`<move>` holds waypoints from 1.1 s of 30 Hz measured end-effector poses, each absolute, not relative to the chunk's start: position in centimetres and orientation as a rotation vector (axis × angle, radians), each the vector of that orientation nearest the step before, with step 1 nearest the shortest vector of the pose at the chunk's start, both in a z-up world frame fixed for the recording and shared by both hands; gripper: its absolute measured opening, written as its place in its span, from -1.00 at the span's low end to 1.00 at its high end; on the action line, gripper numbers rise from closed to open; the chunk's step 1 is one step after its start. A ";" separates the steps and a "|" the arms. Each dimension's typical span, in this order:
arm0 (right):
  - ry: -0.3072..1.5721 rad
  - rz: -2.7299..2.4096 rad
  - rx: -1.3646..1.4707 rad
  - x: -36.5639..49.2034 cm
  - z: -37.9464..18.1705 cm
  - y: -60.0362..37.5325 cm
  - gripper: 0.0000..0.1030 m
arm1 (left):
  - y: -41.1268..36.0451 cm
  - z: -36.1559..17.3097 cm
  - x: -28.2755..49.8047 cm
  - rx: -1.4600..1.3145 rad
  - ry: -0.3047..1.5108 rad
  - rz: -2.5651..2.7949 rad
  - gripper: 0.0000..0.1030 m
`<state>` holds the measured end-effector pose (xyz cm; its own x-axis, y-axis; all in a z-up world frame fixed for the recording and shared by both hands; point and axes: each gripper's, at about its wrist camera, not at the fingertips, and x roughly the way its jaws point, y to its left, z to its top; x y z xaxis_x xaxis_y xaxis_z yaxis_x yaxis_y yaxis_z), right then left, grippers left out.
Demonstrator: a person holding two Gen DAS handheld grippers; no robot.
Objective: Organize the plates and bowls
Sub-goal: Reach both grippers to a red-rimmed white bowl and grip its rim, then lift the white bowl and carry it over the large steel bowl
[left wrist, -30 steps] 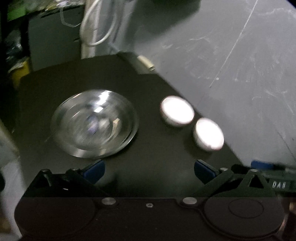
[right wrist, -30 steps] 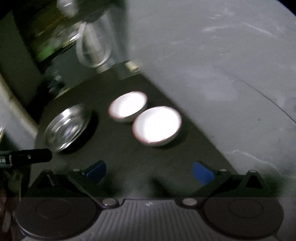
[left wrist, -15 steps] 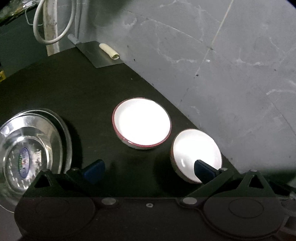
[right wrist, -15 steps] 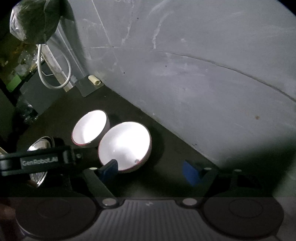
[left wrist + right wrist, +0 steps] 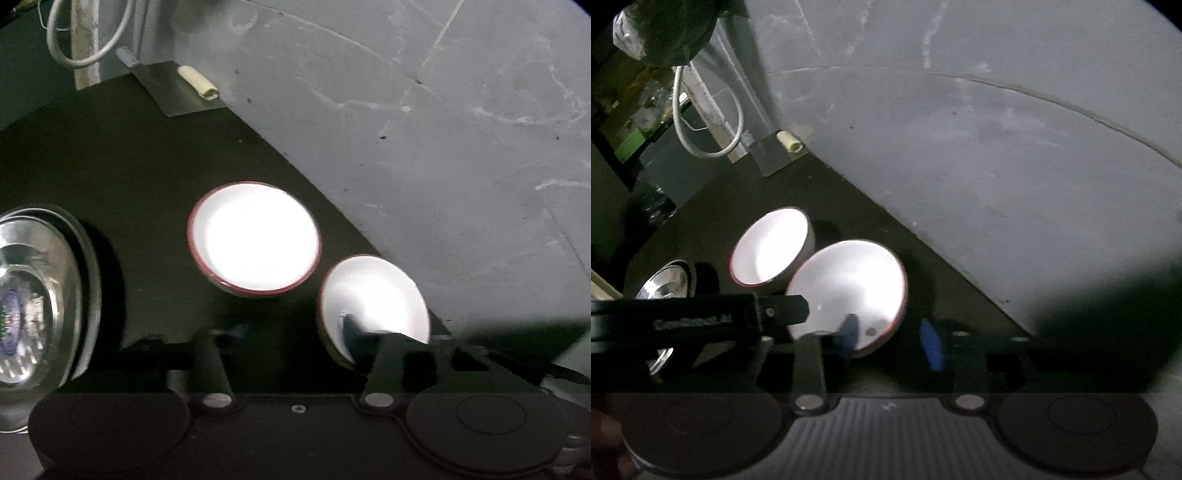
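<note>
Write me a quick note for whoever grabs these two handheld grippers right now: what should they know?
Left gripper: jaws apart, one finger reaching over the left edge of the near white bowl; the view is blurred, so no grip is confirmed.
Right gripper: jaws apart, blue pads either side of the same bowl's right rim, not clamped.
Things: the near bowl and the far white bowl sit side by side on the dark counter; the steel plates lie to their left.
Done: the plates look stacked.
Left: the bowls are separate; probably nest one in the other.
</note>
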<state>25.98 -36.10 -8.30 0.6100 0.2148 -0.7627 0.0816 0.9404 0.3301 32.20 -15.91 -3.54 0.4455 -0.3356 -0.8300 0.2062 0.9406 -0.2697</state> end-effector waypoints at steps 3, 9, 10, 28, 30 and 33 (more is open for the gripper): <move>0.930 0.079 0.359 26.5 -8.1 -36.1 -0.58 | -16.3 -3.7 32.0 -0.141 1.065 -0.378 -0.52; 0.939 0.102 0.353 26.9 -8.1 -36.4 -0.62 | -16.4 -3.8 31.7 -0.158 1.064 -0.404 -0.70; 0.943 0.108 0.351 26.9 -8.1 -36.5 -0.63 | -16.3 -3.8 31.6 -0.160 1.063 -0.409 -0.71; 0.864 0.180 0.337 22.2 -4.0 -37.0 -0.66 | -15.2 -0.6 28.2 -0.147 0.985 -0.458 -0.76; 0.852 0.198 0.327 21.4 -3.2 -36.9 -0.66 | -14.7 0.1 27.3 -0.152 0.971 -0.467 -0.76; 0.837 0.234 0.308 20.2 -2.1 -36.4 -0.66 | -13.8 1.1 25.9 -0.162 0.948 -0.467 -0.77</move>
<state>20.24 -36.37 -2.09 0.6485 0.3220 -0.6897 -0.0817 0.9303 0.3575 25.92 -13.82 1.05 0.4929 -0.4525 -0.7432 0.3129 0.8892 -0.3338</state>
